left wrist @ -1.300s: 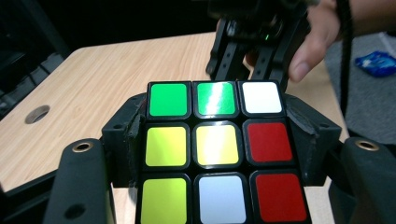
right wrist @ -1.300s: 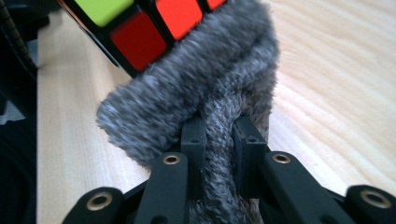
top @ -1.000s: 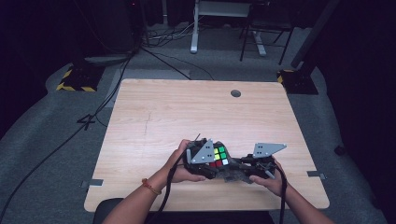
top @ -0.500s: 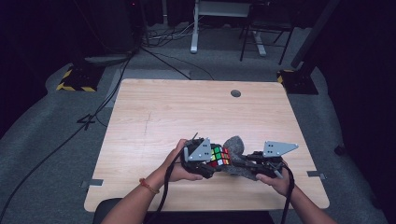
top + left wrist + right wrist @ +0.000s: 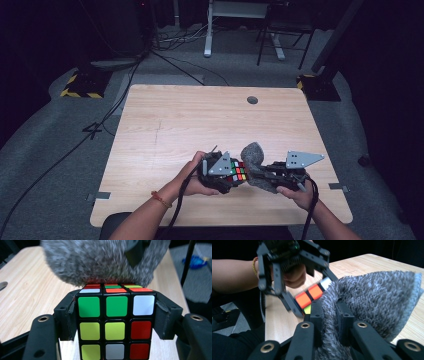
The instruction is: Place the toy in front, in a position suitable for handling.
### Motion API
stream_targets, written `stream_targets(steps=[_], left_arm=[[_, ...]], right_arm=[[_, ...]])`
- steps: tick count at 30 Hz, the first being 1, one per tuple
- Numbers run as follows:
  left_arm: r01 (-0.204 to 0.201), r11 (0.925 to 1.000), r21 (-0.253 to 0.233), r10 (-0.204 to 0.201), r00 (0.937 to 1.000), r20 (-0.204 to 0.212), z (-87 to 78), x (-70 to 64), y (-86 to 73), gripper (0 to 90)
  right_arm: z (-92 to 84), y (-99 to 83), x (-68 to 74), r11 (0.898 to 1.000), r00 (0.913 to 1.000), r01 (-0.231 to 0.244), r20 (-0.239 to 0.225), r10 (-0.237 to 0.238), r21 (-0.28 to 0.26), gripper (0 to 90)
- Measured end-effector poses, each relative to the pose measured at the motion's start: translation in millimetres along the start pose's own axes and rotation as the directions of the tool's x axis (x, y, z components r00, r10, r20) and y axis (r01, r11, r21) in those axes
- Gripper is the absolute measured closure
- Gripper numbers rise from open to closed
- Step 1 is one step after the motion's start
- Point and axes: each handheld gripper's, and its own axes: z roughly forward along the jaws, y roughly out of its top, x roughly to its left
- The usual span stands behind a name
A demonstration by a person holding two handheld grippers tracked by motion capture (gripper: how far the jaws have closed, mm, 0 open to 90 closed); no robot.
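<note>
A colourful puzzle cube [image 5: 238, 172] [image 5: 115, 322] sits clamped between the jaws of my left gripper [image 5: 231, 175] [image 5: 115, 317], near the table's front edge. Its facing side shows green, white, yellow, red and grey tiles. My right gripper [image 5: 260, 175] [image 5: 329, 315] is shut on a fluffy grey cloth [image 5: 254, 159] [image 5: 372, 305]. The cloth presses against the cube's far face [image 5: 105, 262] and hides part of it. In the right gripper view the cube's orange tiles [image 5: 309, 296] peek out beside the cloth, with the left gripper [image 5: 287, 270] and its hand behind.
The light wooden table [image 5: 200, 125] has a round cable hole [image 5: 252, 100] at the back. Cables trail over the grey floor [image 5: 60, 150] to the left. A desk frame [image 5: 240, 25] and dark stands lie beyond the table.
The grey cloth has moved up and over the cube's right side; the right gripper has shifted a little to the right. The left gripper with the cube has kept its place.
</note>
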Motion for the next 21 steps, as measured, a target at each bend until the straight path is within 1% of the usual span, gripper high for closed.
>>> stream_targets(steps=[1,2,3,5,6,7,8,10,12,13,15,17,18,21], left_arm=[[-0.004,0.9999,0.011,0.004,0.9999,-0.017,2.0,-1.5,1.3,33.2],[-0.006,0.9999,0.012,0.006,0.9997,-0.024,1.9,-0.7,2.3,33.4],[0.007,1.0000,0.005,-0.007,0.9997,-0.022,1.1,0.5,2.4,33.4],[0.020,0.9998,-0.008,-0.020,0.9994,-0.027,-1.0,3.1,1.7,33.5],[0.021,0.9996,-0.021,-0.022,0.9991,-0.037,-3.5,4.5,1.2,33.5],[0.027,0.9992,-0.029,-0.028,0.9991,-0.033,-5.1,5.1,1.2,33.5],[0.033,0.9986,-0.042,-0.034,0.9990,-0.029,-7.3,5.8,1.5,33.5],[0.028,0.9970,-0.073,-0.031,0.9988,-0.039,-12.8,6.3,2.9,33.5],[0.035,0.9941,-0.102,-0.039,0.9986,-0.035,-17.6,7.3,3.7,33.5],[0.039,0.9921,-0.119,-0.043,0.9986,-0.032,-19.7,7.3,3.9,33.5],[0.040,0.9900,-0.135,-0.045,0.9986,-0.028,-22.0,6.7,3.6,33.5],[0.030,0.9910,-0.131,-0.033,0.9992,-0.023,-21.2,6.0,2.6,33.4],[0.034,0.9900,-0.137,-0.036,0.9993,-0.013,-20.9,6.2,1.8,33.3],[0.042,0.9874,-0.153,-0.041,0.9991,0.007,-22.7,7.8,0.7,33.2]], right_arm=[[1.0,0.1,0.9,1.000,1.0000,0.005,0.003,-0.005,0.009,79.0],[1.9,0.2,1.4,1.000,0.9998,0.014,0.015,-0.014,0.022,78.9],[2.0,-0.1,0.6,1.000,0.9997,0.012,0.023,-0.013,0.025,79.0],[0.3,-0.4,-1.8,0.999,0.9989,0.009,0.046,-0.010,0.031,78.9],[-0.9,-0.6,-3.5,0.999,0.9983,0.005,0.057,-0.007,0.036,78.9],[-1.8,-1.6,-5.8,0.999,0.9975,-0.001,0.070,-0.002,0.051,78.9],[-1.9,-2.6,-7.3,0.998,0.9973,-0.010,0.074,0.006,0.058,78.9],[-0.4,-6.8,-11.8,0.995,0.9973,-0.028,0.070,0.022,0.091,78.9],[3.0,-10.7,-14.7,0.991,0.9972,-0.033,0.071,0.024,0.129,78.8],[4.0,-11.9,-15.6,0.990,0.9976,-0.042,0.061,0.035,0.131,78.7],[5.2,-12.7,-16.0,0.991,0.9983,-0.056,0.023,0.054,0.118,78.6],[4.5,-10.4,-14.2,0.995,0.9985,-0.053,-0.011,0.054,0.087,78.6],[3.7,-8.8,-12.7,0.996,0.9979,-0.055,-0.031,0.058,0.072,78.6],[0.9,-7.2,-10.5,0.998,0.9974,-0.048,-0.051,0.050,0.049,78.6]])
